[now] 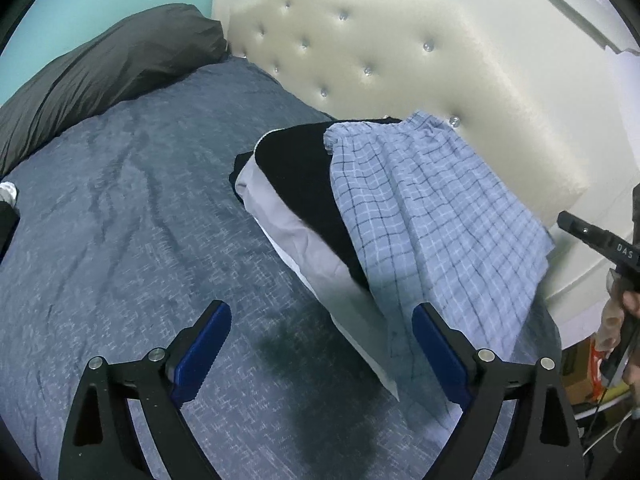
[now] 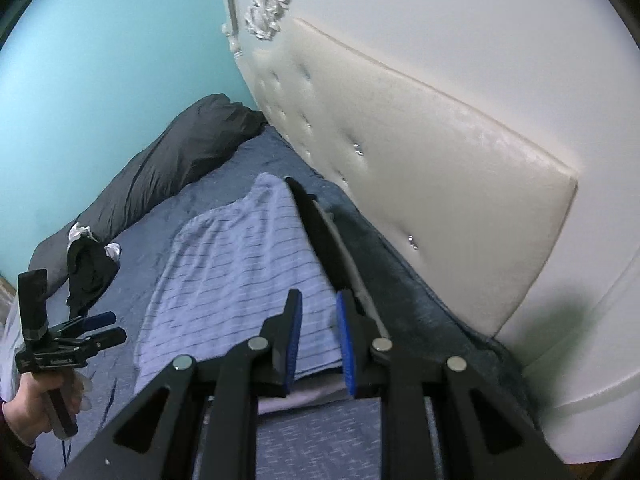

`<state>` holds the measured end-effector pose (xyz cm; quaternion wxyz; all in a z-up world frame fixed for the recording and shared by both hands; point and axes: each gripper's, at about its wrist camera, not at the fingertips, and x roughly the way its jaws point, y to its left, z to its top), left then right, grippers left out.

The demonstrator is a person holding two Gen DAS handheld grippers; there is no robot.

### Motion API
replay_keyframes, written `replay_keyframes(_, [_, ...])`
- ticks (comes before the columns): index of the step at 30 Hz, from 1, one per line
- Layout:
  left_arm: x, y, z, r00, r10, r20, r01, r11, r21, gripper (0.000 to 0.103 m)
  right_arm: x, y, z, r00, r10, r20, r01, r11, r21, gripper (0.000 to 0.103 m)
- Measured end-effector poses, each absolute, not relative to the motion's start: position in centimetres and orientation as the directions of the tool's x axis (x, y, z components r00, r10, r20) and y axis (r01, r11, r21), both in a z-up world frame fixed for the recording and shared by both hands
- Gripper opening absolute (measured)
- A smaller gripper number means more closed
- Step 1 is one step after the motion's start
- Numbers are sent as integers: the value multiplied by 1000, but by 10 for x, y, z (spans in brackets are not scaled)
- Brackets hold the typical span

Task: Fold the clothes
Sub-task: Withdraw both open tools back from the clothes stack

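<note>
Here, checked shorts (image 1: 432,216) atop stack, maybe folded.

Bed with blue-grey cover (image 1: 132,216), against a cream tufted headboard (image 1: 400,60). Directly on the cover: dark grey pillow (image 1: 100,68) at the far side, stack of folded clothes (image 1: 360,208) just beside the headboard, small black-and-white bundle (image 2: 90,264) near the pillow.

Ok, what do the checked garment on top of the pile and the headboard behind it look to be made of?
The checked garment looks like thin woven cloth, maybe cotton: matte, with soft creases and a gathered edge at the far end. The headboard looks like padded cream leather or vinyl, I can't tell which: it has a slight sheen and deep button dimples with shiny studs.
</note>
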<state>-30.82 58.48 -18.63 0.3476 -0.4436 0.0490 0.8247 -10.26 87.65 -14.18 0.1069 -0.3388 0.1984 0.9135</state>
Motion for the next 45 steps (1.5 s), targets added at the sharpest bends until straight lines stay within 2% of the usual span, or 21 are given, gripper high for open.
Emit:
replay_keyframes(17, [-267,549,-137,-409,549,-729,-631,-747,-209,97,-85,804,-115,-771,29,-636,-280,-913,298,17])
replay_keyframes(20, [-256,542,-126,-421,553,-719,-637,-745,-201,103,-76,790,-106,-777,29,-629,-284,-908,308,18])
replay_keyframes(22, [-250,536,-118,-429,555,-713,-638,-745,-196,103,-72,781,-99,-777,39,-629,-291,-908,303,19])
replay_keyframes(31, [-220,501,-84,-467,556,-688,-636,-751,-175,103,-54,735,-69,-788,45,-614,-282,-913,295,32])
replay_keyframes(33, [-214,493,-77,-476,556,-682,-636,-753,-170,103,-49,725,-64,-790,44,-612,-280,-913,296,37])
replay_keyframes(35, [-208,484,-69,-485,556,-676,-635,-755,-166,103,-45,716,-58,-796,42,-604,-274,-915,296,47])
replay_keyframes(42, [-187,456,-44,-517,553,-653,-631,-762,-145,103,-30,685,-39,-798,51,-600,-271,-920,283,49])
replay_keyframes(44, [-182,448,-37,-530,549,-646,-626,-767,-138,103,-25,678,-34,-799,64,-598,-280,-919,276,66])
replay_keyframes(45, [-180,444,-34,-534,549,-643,-625,-768,-137,103,-21,674,-32,-801,70,-594,-285,-918,276,68])
